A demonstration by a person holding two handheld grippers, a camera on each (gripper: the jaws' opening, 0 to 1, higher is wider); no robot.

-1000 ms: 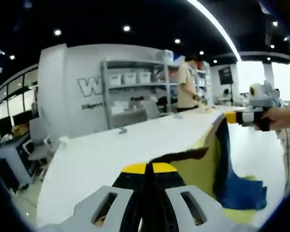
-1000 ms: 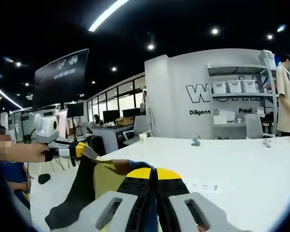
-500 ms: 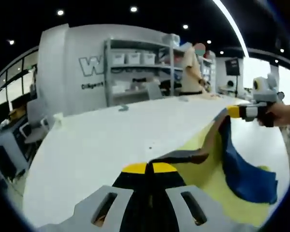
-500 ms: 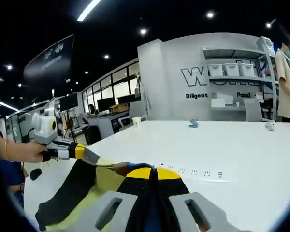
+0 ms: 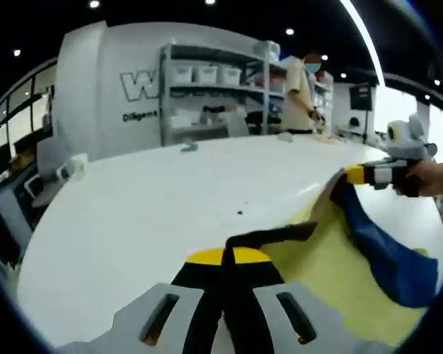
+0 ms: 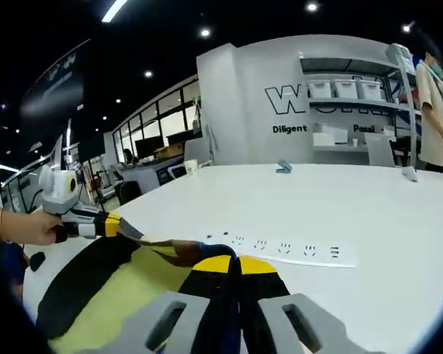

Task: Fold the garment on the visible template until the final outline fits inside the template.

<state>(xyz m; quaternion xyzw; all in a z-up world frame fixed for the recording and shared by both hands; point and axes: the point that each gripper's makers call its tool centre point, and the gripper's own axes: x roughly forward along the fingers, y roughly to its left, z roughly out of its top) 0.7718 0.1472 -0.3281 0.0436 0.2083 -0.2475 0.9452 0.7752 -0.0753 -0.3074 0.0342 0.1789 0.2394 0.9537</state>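
Note:
A yellow garment (image 5: 332, 284) with a dark blue part (image 5: 387, 251) is stretched between both grippers, low over the white table (image 5: 148, 214). My left gripper (image 5: 225, 257) is shut on its dark edge at the bottom of the left gripper view. The right gripper (image 5: 345, 178), held by a hand, pinches the far corner there. In the right gripper view, my right gripper (image 6: 229, 259) is shut on the garment (image 6: 125, 295). The garment's black part (image 6: 77, 280) lies to the left, and the left gripper (image 6: 136, 234) grips the other corner.
A white power strip (image 6: 288, 248) lies on the table (image 6: 369, 214) just beyond the garment. A person (image 5: 299, 96) stands by shelves (image 5: 207, 96) past the far table edge. Small objects (image 6: 283, 167) sit far back. Desks and chairs (image 6: 144, 177) stand off to the side.
Both grippers have come down toward the table with the garment. The cloth hung in a deep fold before and now spreads flatter on the surface.

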